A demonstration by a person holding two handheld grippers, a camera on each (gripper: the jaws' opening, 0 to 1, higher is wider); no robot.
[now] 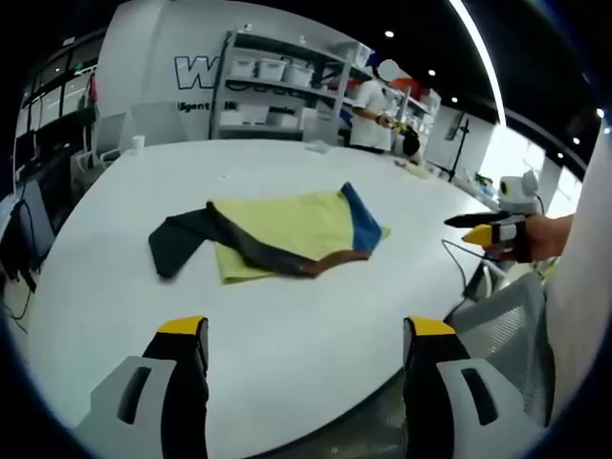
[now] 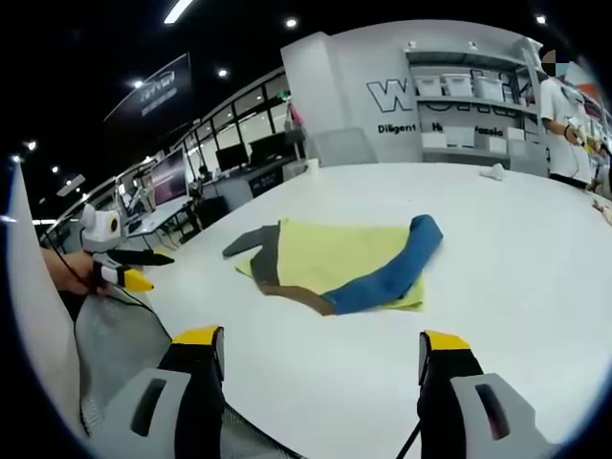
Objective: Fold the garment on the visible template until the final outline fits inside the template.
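Both views are bright and evenly lit from above by ceiling spots (image 2: 289, 22) and a long light strip (image 1: 481, 53). The white desk (image 1: 287, 316) reflects the light softly, without hard glare, and shadows on it are faint. A window (image 1: 505, 153) at the far right is blown out. Fisheye distortion bends straight lines strongly toward the edges, and the picture softens there; the centre stays fairly sharp.

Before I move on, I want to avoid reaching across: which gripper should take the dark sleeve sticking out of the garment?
Probably left. In the left gripper view the dark sleeve lies ahead of the open left gripper. The open right gripper faces the blue sleeve instead, with the garment between.
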